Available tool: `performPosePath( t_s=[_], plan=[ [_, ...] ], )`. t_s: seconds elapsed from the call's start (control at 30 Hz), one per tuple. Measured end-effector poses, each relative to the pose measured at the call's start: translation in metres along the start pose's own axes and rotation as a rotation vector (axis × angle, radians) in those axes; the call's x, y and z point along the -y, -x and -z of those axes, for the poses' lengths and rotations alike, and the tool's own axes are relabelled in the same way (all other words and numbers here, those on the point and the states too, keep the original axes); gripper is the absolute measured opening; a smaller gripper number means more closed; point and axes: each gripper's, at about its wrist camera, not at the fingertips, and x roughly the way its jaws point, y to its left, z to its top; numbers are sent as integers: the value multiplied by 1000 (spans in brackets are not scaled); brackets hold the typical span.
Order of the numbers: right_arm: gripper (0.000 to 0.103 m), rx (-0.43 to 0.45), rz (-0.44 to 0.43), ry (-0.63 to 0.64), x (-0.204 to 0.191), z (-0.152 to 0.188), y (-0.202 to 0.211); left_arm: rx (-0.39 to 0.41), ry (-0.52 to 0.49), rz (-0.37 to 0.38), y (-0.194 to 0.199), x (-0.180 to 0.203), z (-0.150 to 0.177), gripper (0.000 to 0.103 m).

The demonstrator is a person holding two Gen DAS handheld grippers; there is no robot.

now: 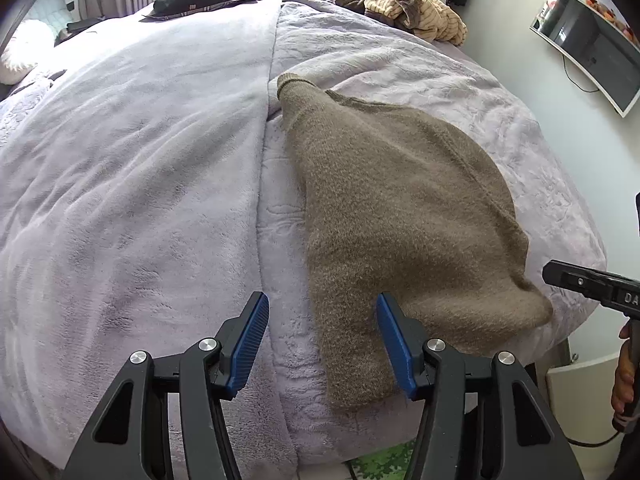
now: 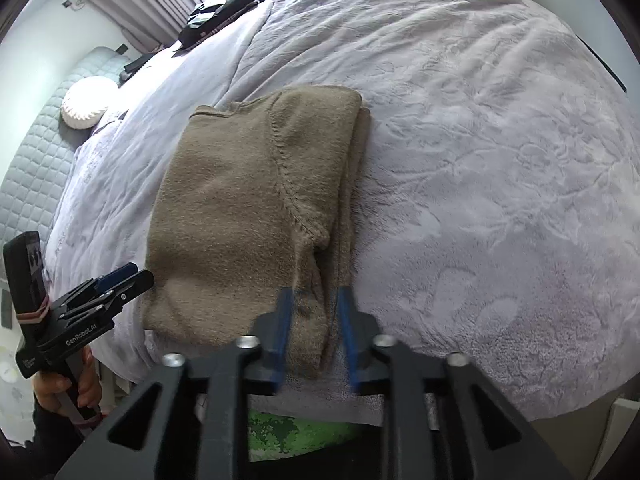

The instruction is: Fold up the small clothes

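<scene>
A brown knit sweater (image 1: 400,216) lies partly folded on the lilac bed cover (image 1: 140,160). Its sleeve end reaches the near edge. My left gripper (image 1: 320,312) is open above the cover, with the sleeve end between and beside its blue fingers (image 1: 390,332). In the right wrist view the sweater (image 2: 240,208) is a folded stack. My right gripper (image 2: 316,312) is blurred and part open, its fingers either side of the stack's near corner. The left gripper also shows in the right wrist view (image 2: 120,276), left of the sweater.
A pile of tan and dark clothes (image 1: 408,4) lies at the far end of the bed. A wall-mounted screen (image 1: 588,40) is at the right. A white round cushion (image 2: 86,106) sits by the grey headboard. A green patterned floor (image 2: 296,432) shows below the bed edge.
</scene>
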Motion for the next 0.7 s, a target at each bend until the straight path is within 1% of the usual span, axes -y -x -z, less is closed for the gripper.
performPosePath(
  t_s=[0.03, 0.1, 0.2, 0.27, 0.5, 0.53, 0.57, 0.63, 0.7],
  plan=[
    [45, 5, 6, 8, -1, -1, 2, 1, 6, -3, 1, -1, -1, 58],
    [45, 6, 9, 9, -1, -3, 3, -2, 17, -4, 1, -2, -3, 58],
    [49, 4, 11, 4, -1, -6, 3, -7, 16, -12, 0, 0, -5, 58],
    [54, 2, 14, 3, -1, -7, 2, -7, 9, -18, 0, 2, -6, 58],
    [56, -14, 18, -1, -1, -9, -3, -23, 13, -17, -3, 5, -7, 58],
    [60, -14, 24, -2, -1, -10, -3, -19, 16, -18, -2, 4, -8, 58],
    [66, -13, 30, -4, -1, -10, -3, -14, 20, -19, -1, 3, -9, 58],
    [73, -10, 54, -11, 2, -12, -4, -9, 28, -24, 0, 1, -11, 58],
    [73, -8, 68, -23, 5, -14, -4, -8, 38, -31, 0, -1, -12, 58]
  ],
)
